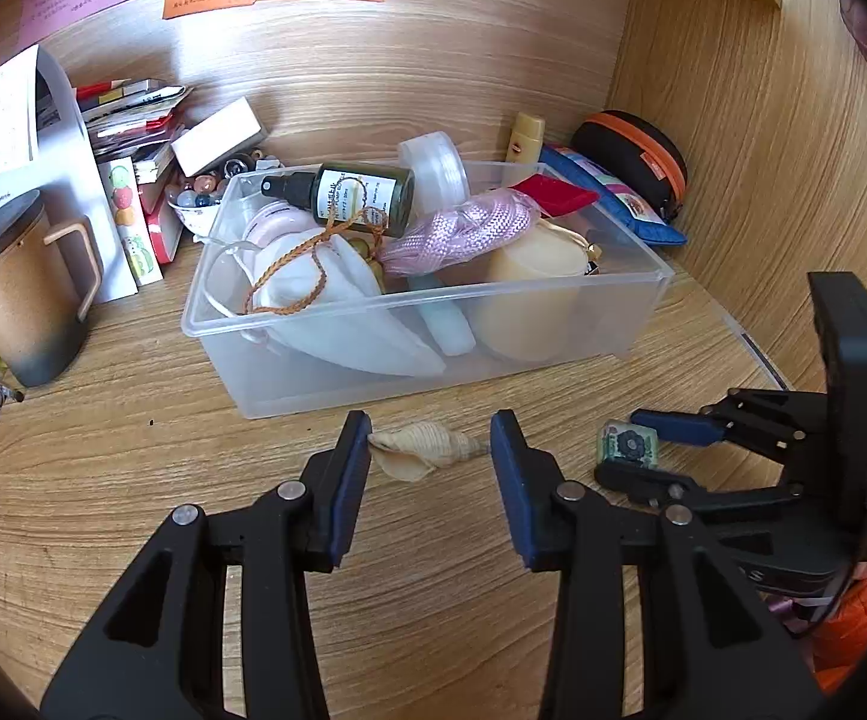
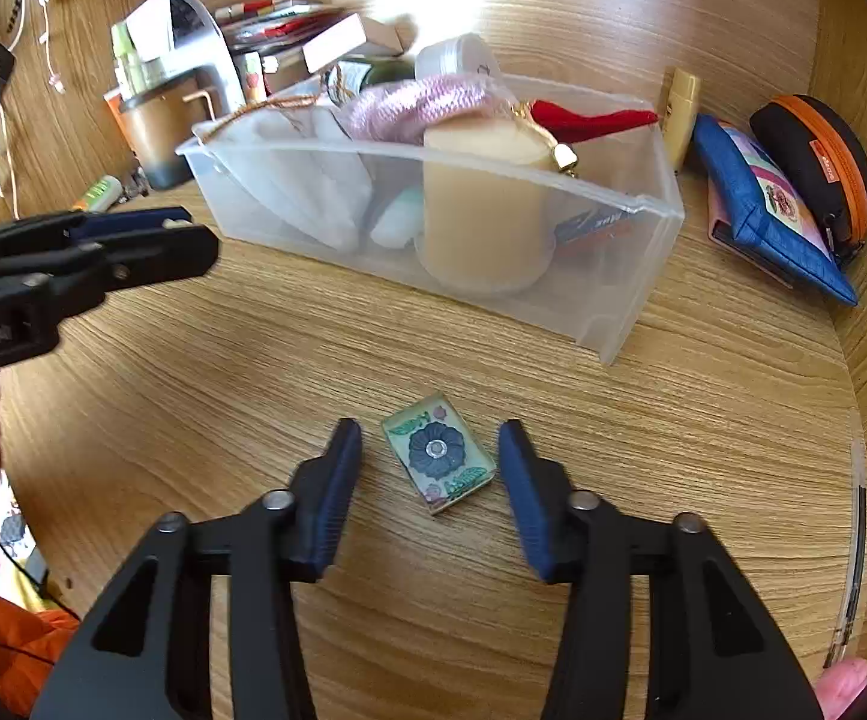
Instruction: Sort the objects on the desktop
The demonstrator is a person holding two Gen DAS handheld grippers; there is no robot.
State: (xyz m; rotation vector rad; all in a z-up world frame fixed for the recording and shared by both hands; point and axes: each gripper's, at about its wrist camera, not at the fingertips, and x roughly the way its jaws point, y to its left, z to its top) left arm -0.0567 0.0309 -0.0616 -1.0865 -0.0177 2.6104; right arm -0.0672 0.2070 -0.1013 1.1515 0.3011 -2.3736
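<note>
While the left gripper (image 1: 430, 450) straddled a ribbed cream seashell (image 1: 421, 449) at lower centre, its fingers (image 1: 352, 480) unclenched, the right gripper (image 2: 430, 465) likewise bracketed a flat glassy floral tile (image 2: 439, 461); both seemed light, brittle, best pinched across their sides.

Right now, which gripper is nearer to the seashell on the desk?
Left. The left gripper has its open fingers either side of the seashell; the right gripper brackets the flower tile beside it.

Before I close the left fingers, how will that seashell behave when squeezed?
The seashell looks thin-walled and ridged, so probably light and brittle. Its tapered spire may let it pivot or squirt out sideways. Lying loose on the smooth wooden desk, it could slide if nudged.
</note>
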